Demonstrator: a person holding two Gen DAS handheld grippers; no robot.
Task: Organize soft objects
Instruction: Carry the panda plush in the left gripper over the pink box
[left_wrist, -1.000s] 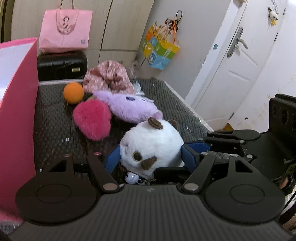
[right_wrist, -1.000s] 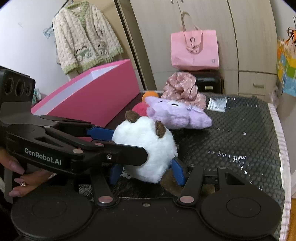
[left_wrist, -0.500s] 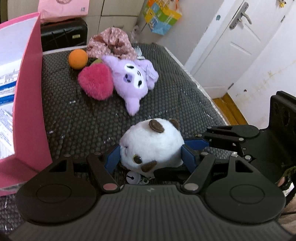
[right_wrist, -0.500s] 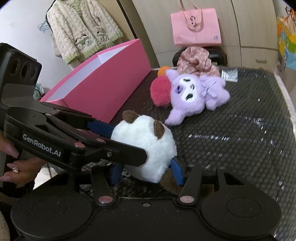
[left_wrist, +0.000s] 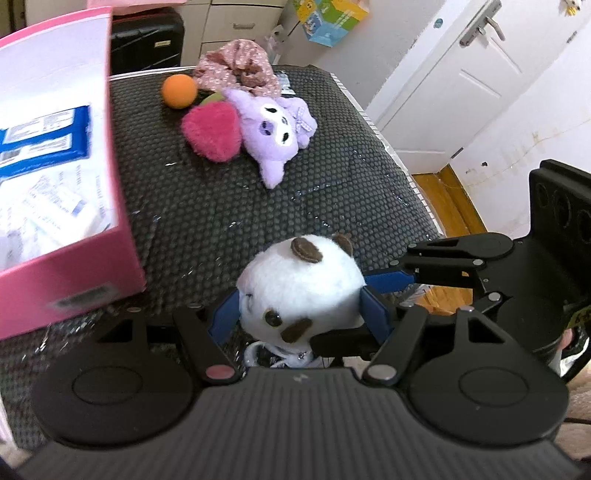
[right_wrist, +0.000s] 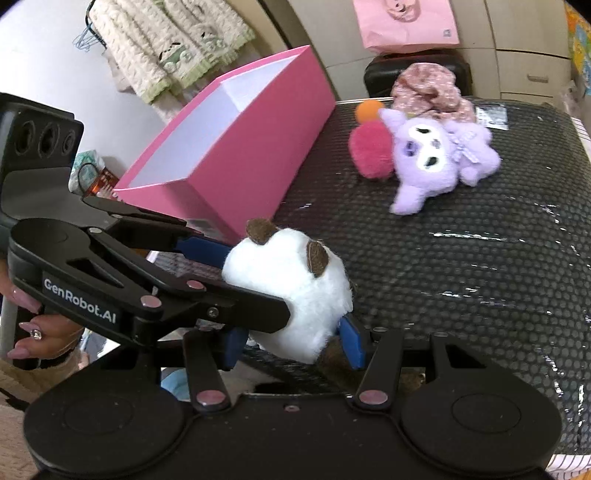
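Left gripper (left_wrist: 300, 314) and right gripper (right_wrist: 291, 341) both clamp the white plush toy (left_wrist: 301, 286) between blue pads, jaws about half spread, toy above the dark mat (left_wrist: 221, 206). Pink box (left_wrist: 55, 173) beside it; farther off lie purple plush (left_wrist: 273, 127), pink pom (left_wrist: 212, 131), orange ball (left_wrist: 180, 91).

Support surface: black mat (left_wrist: 229, 206) with a raised dot pattern, glossy streaks in places, a white striped edge at 3 o'clock. In the left wrist view, resting on it: pink box (left_wrist: 74, 280) at 9 o'clock, open top, white inside; orange ball (left_wrist: 180, 91) at 12 o'clock, just beside a crumpled pink floral cloth (left_wrist: 240, 72); below these a magenta fuzzy plush (left_wrist: 212, 131) touching a purple plush (left_wrist: 275, 129). Small flat packet (right_wrist: 493, 117) at 1 o'clock in the right wrist view, possibly a printed sachet; too blurred to read.
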